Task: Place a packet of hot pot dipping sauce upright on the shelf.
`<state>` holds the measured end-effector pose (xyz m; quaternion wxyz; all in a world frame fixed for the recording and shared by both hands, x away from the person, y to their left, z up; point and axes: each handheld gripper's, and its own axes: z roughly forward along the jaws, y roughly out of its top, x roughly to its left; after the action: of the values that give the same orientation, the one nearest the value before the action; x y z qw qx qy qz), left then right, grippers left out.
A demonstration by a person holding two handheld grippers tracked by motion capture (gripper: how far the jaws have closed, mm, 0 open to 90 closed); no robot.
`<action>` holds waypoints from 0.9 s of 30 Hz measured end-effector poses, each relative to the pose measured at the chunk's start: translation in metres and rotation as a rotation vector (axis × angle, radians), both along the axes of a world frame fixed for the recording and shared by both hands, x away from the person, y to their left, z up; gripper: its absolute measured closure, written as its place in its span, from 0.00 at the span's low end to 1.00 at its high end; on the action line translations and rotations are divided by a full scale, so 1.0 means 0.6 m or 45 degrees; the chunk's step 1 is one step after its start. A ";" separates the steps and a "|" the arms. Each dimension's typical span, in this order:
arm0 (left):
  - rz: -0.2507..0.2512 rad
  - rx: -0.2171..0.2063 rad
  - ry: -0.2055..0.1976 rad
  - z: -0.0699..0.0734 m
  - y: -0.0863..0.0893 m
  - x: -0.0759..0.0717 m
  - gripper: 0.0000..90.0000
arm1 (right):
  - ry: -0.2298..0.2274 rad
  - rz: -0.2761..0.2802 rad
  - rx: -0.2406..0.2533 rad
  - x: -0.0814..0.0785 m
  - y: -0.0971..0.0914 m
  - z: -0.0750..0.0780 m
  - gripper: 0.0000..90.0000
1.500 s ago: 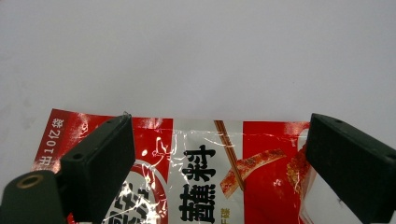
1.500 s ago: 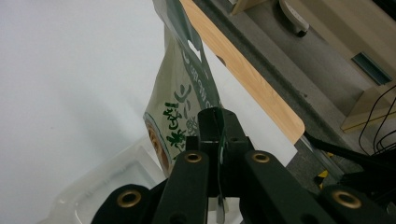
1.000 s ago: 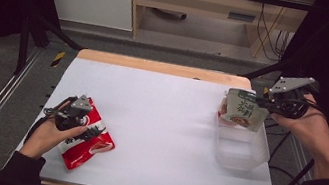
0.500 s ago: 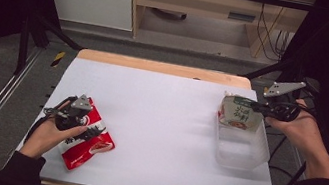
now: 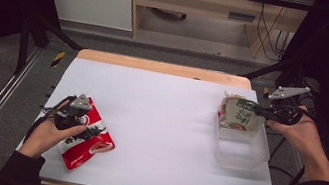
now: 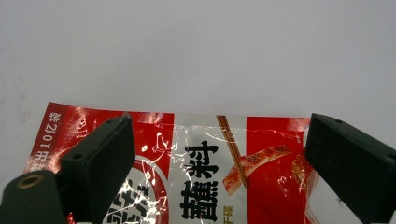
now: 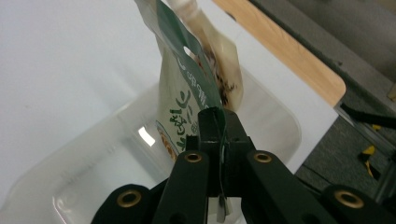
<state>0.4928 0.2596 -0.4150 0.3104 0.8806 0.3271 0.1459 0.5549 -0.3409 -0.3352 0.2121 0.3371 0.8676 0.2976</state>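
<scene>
The middle of the white table [image 5: 162, 122] lies bare from far edge to near edge; passage there is unobstructed. At lower left the red packet [image 5: 87, 135] lies flat. At right the clear tub [image 5: 239, 148] stands near the edge, its far end occupied by the green-and-white pouch [image 5: 239, 114]; its near end is vacant.

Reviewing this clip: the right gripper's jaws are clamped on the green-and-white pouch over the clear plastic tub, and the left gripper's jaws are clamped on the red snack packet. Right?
Not quite. The left gripper has its jaws standing wide apart over the red foil snack packet, not clamped on it, as the left gripper view shows. The rest holds: the right gripper is clamped on the green-and-white pouch over the clear plastic tub.
</scene>
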 end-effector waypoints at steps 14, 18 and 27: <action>0.014 -0.005 -0.011 0.005 0.009 0.000 0.10 | -0.025 -0.056 0.011 -0.002 -0.003 -0.008 0.86; 0.021 -0.006 -0.018 0.006 0.011 -0.001 0.10 | -0.050 -0.083 0.011 -0.011 0.001 -0.007 0.63; 0.029 -0.011 -0.027 0.012 0.017 -0.004 0.09 | -0.139 -0.121 -0.009 -0.032 0.025 0.011 0.33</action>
<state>0.4903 0.2697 -0.4080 0.3162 0.8737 0.3345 0.1573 0.5354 -0.3261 -0.3284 0.2741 0.3603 0.8389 0.3021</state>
